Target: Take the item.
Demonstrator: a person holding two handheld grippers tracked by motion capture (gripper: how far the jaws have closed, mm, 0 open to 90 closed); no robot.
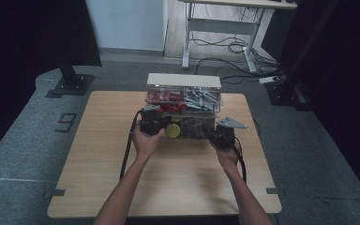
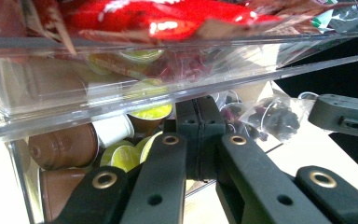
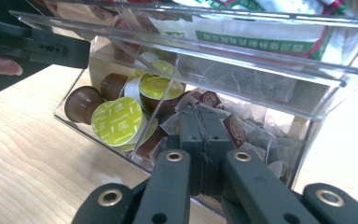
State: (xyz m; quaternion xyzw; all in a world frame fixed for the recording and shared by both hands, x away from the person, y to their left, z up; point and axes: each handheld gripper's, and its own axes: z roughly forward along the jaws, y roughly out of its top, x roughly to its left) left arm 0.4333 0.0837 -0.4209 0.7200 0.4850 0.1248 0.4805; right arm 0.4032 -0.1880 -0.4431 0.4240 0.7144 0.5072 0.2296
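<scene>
Left tool (image 1: 151, 123), jaws pressed together on nothing, I rest against the pulled-out clear drawer (image 1: 187, 126) of coffee capsules (image 3: 117, 122) mid-worktop (image 1: 98, 154), and my right tool (image 1: 221, 136), likewise pinched empty, flanks it, probably to push it squarely.

You are working with two black grippers, the left gripper (image 2: 200, 140) and the right gripper (image 3: 200, 140), their jaws showing brass-coloured rivets, over a pale wood-grain counter (image 1: 168, 187). The clear organizer (image 1: 183, 101) is showing a white top, red packets (image 2: 168, 18) in one upper compartment and white packets with green print (image 3: 261, 42) in the other. Below, brown capsules with lime-green lids (image 3: 117, 122) are sitting beside dark sachets (image 3: 261, 135).
</scene>
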